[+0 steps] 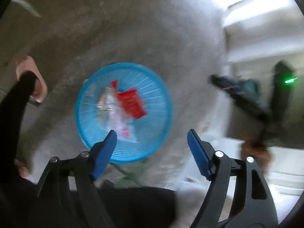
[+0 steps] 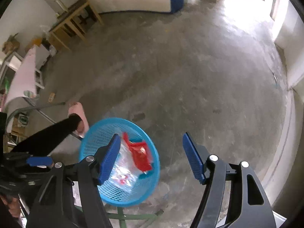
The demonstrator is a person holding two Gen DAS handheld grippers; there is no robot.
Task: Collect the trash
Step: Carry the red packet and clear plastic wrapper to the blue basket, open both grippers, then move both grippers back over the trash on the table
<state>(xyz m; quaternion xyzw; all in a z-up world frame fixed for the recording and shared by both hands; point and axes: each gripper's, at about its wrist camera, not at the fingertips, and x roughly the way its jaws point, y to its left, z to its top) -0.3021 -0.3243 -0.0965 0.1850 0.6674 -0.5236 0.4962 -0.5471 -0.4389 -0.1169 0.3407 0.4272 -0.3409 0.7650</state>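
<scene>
Above blue basket (image 2: 98, 144): left claw (image 1: 152, 140) and right claw (image 2: 151, 144), both wide, holding nothing. Inside basket: red wrapper (image 2: 141, 156), clear plastic (image 2: 123, 169).

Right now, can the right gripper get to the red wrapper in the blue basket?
Probably yes. The right gripper has its jaws wide open and empty, above the blue basket. The red wrapper lies on top of the clear plastic, uncovered.

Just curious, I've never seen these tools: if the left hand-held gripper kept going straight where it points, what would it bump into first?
Probably the blue basket rim or the bare concrete floor beside it. The open left hand-held gripper aims near its edge; depth is unclear.
</scene>
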